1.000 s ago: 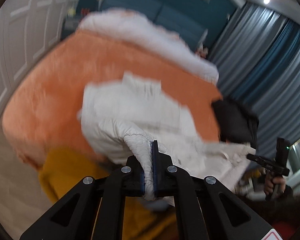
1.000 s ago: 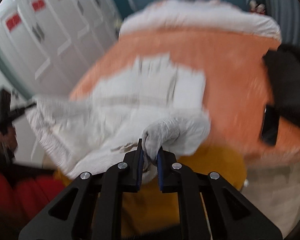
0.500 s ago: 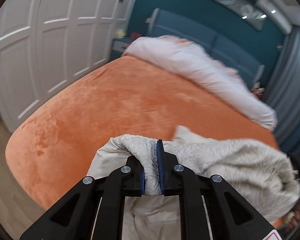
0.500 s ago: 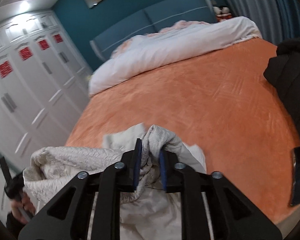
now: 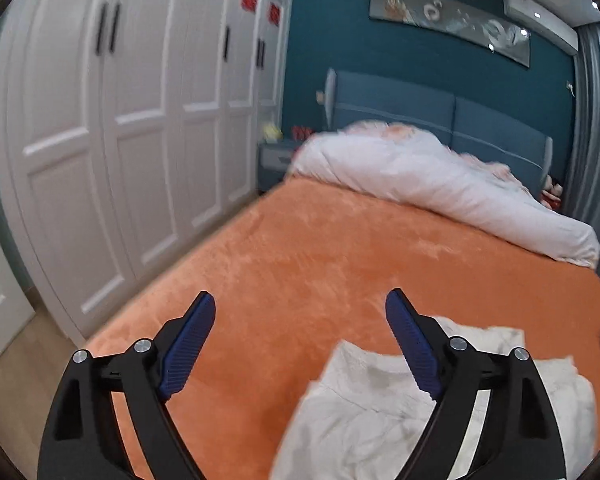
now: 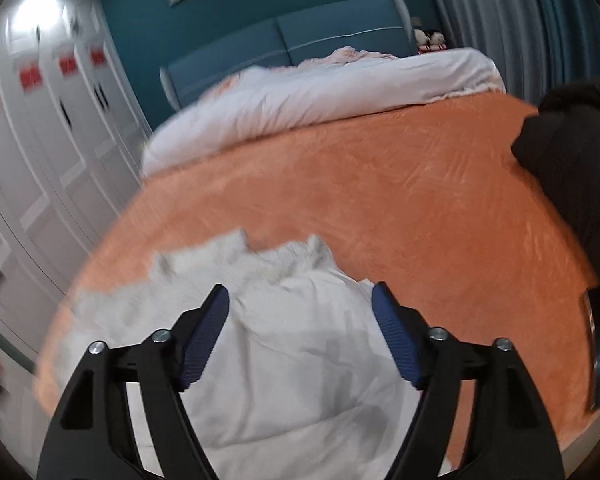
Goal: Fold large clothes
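Note:
A white crinkled garment [image 6: 300, 344] lies in a loose heap near the foot of the bed, on the orange bedspread [image 6: 400, 184]. In the left wrist view the garment [image 5: 364, 412] shows at the lower right. My left gripper [image 5: 300, 312] is open and empty, above the bedspread [image 5: 308, 264] to the left of the garment. My right gripper [image 6: 300, 300] is open and empty, just above the garment's middle.
A rolled white duvet [image 5: 440, 184] lies across the head of the bed by the blue headboard [image 5: 440, 108]. White wardrobe doors [image 5: 120, 140] line the left side. A black garment [image 6: 580, 160] and a dark phone-like object [image 6: 596, 344] lie on the bed's right edge.
Both grippers held folds of the white garment and carried it onto the bed. Both have now opened and let it go, and it lies on the bedspread.

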Demonstrator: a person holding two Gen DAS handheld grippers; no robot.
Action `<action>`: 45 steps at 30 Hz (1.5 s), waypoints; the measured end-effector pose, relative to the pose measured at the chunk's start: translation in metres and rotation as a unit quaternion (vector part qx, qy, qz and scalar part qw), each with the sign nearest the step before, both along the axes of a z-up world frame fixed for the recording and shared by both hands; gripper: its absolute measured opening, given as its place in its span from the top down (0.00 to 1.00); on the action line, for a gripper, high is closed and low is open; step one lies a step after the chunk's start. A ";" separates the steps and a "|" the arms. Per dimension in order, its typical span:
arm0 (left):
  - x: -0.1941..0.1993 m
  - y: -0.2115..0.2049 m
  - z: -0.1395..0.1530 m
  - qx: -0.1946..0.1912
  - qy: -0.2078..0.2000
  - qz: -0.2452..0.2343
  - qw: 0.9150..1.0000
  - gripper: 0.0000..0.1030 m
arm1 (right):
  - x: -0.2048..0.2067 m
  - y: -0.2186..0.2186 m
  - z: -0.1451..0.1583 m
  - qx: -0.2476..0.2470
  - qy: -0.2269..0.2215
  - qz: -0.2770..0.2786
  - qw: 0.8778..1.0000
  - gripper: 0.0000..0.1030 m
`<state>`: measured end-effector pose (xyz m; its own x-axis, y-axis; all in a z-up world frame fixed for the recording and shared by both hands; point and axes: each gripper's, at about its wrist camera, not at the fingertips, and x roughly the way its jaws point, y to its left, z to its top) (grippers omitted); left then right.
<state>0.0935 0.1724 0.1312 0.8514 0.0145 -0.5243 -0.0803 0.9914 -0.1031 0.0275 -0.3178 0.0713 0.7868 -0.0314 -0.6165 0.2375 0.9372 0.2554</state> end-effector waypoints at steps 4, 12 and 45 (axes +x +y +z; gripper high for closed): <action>0.021 -0.010 -0.043 -0.037 0.073 -0.017 0.997 0.16 | 0.036 0.003 -0.031 -0.016 0.046 -0.015 0.999 0.28; 0.037 -0.041 -0.133 -0.048 0.169 -0.002 0.984 0.22 | 0.035 -0.007 -0.029 0.034 0.039 0.024 0.998 0.95; 0.107 -0.124 -0.190 0.059 0.165 -0.008 0.984 0.05 | 0.140 0.014 -0.117 -0.040 0.107 0.010 0.993 0.67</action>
